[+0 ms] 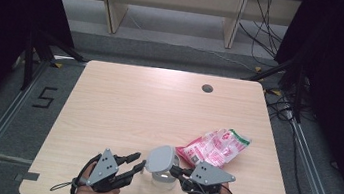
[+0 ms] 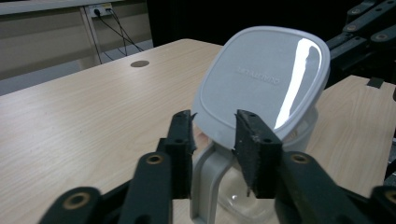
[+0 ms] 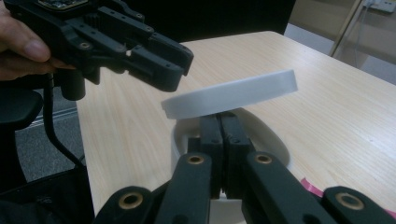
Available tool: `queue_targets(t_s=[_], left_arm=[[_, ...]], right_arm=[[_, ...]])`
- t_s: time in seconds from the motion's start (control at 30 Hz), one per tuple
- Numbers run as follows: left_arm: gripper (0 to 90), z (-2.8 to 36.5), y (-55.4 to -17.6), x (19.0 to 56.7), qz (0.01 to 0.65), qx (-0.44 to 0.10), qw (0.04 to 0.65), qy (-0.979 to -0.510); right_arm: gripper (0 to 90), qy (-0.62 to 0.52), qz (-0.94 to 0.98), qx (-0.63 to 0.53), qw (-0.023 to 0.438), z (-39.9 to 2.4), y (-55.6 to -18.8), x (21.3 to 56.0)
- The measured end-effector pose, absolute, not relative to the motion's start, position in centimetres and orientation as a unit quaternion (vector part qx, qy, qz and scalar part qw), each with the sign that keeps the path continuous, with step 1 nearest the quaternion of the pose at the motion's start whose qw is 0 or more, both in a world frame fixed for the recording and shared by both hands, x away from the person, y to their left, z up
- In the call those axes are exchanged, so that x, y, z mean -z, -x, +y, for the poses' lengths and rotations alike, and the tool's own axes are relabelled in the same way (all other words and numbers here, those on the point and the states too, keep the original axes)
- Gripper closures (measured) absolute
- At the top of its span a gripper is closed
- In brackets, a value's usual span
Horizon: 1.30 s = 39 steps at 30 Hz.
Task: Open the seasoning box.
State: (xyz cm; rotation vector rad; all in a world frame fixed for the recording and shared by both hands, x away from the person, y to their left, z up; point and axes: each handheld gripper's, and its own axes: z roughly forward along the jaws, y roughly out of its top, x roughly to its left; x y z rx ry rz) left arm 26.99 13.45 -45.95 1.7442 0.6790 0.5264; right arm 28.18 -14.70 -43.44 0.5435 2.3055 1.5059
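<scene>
Wooden table (image 1: 123,110): right gripper (image 1: 181,171) clenched on tilted grey lid (image 1: 161,158) at 6 o'clock; left gripper (image 1: 137,163) released.

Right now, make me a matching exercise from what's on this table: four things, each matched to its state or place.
Things:
1. lid
2. snack bag
3. left gripper
4. right gripper

States or places:
A. jaws apart, nothing clamped
B. tilted up above the clear container
C. jaws pressed together under the raised lid
D. lying flat on the table, right of the container

Pairs: 1-B, 2-D, 3-A, 4-C
</scene>
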Motion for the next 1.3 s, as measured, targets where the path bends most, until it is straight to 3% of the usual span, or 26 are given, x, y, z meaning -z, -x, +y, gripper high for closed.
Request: queue_targets(t_s=[0.2,0.4,1.03,1.2,1.3], left_arm=[[46.3,13.8,-26.0,47.4,0.305,-0.208,0.55,-0.749],[39.0,13.7,-25.2,48.8,0.319,-0.195,0.551,-0.746],[28.6,13.5,-24.9,50.2,0.348,-0.181,0.547,-0.739],[27.8,14.0,-25.1,50.1,0.331,-0.194,0.522,-0.761],[27.6,13.7,-24.7,50.2,0.354,-0.185,0.543,-0.739]], right_arm=[[90.0,-0.186,0.811,-0.528,0.168,-13.9,-28.3,43.2],[90.0,-0.171,0.815,-0.527,0.171,-12.9,-28.2,42.8],[90.0,-0.149,0.82,-0.528,0.164,-11.1,-28.3,42.5],[89.6,-0.149,0.82,-0.526,0.171,-11.1,-28.4,42.5],[87.6,-0.166,0.814,-0.528,0.179,-12.4,-28.6,42.6]])
